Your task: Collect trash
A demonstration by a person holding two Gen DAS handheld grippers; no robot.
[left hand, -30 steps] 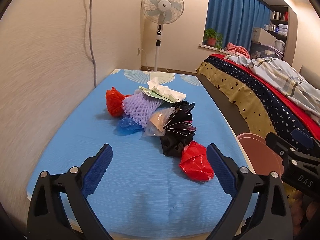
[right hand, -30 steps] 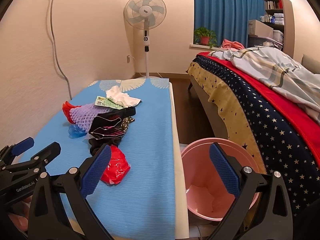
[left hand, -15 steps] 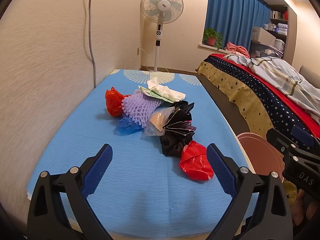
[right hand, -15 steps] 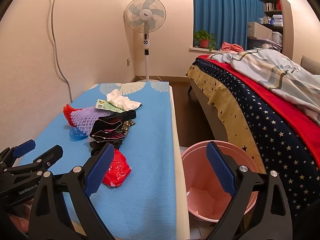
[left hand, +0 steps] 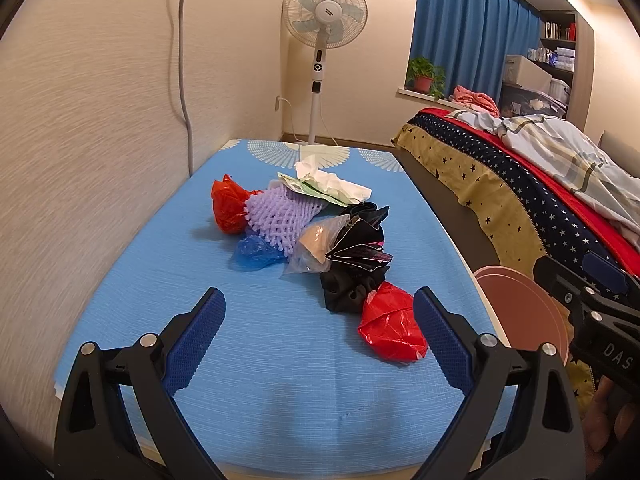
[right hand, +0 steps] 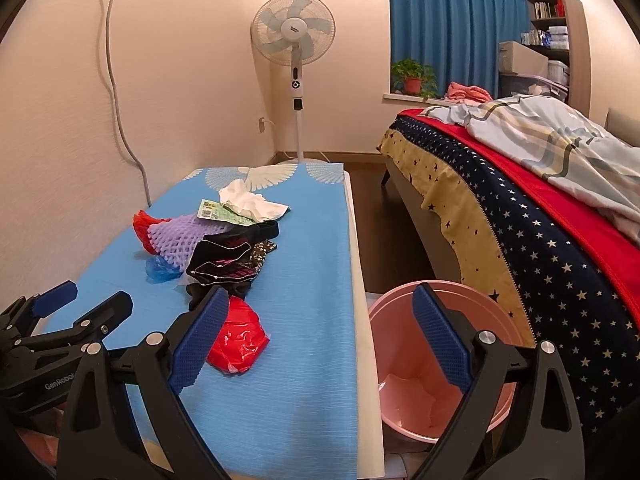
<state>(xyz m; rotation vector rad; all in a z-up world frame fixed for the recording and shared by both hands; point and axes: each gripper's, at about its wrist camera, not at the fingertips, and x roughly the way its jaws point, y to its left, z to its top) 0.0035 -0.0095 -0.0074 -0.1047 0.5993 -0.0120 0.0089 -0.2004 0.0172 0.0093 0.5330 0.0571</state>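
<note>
A heap of trash lies on the blue table: a red plastic bag nearest, black crumpled plastic, a black wrapper, a clear bag, a blue bag, a purple foam net, a second red bag and white tissue. My left gripper hangs open above the table's near end, short of the heap. My right gripper is open too, over the table's right edge, between the near red bag and the pink bin.
The pink bin stands on the floor between the table and a bed with a star-patterned cover. A standing fan is beyond the table's far end. A wall with a grey cable runs along the table's left side.
The right gripper's jaws have narrowed very slightly. Both hands and the trash stay where they were.
</note>
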